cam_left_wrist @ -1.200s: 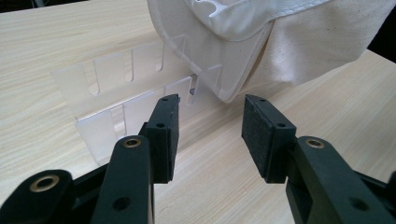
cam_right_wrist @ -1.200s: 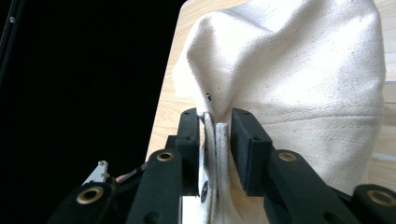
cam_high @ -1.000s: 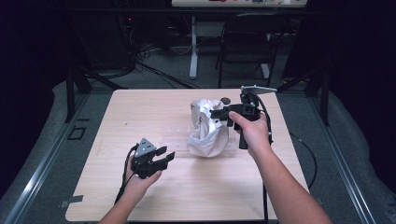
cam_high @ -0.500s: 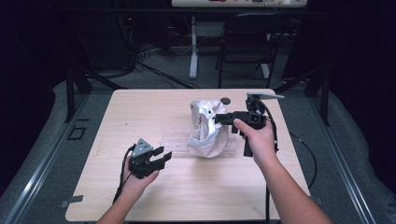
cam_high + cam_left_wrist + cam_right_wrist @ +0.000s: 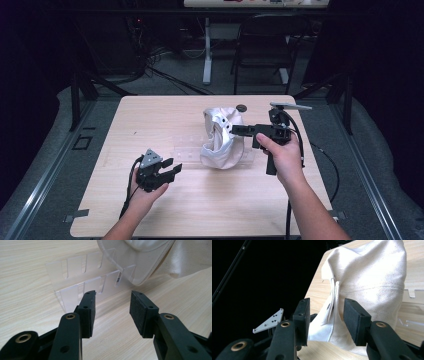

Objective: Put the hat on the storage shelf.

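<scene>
Two parted fingers [image 5: 355, 320], cap strap [image 5: 332, 301] between

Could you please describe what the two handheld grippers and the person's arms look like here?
Both the left gripper and the right gripper are black, each with two jaws faced with flat dark pads and brass-coloured pivot rings. Each carries a grey three-cornered plate on top and trails a black cable. The forearms are bare, with no sleeves visible.

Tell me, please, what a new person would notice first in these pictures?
First, the white cap near the middle of the wooden table, resting partly on a clear slotted rack. The right gripper reaches to the cap's side, jaws open around a fabric fold. The left gripper sits open near the front left.
</scene>
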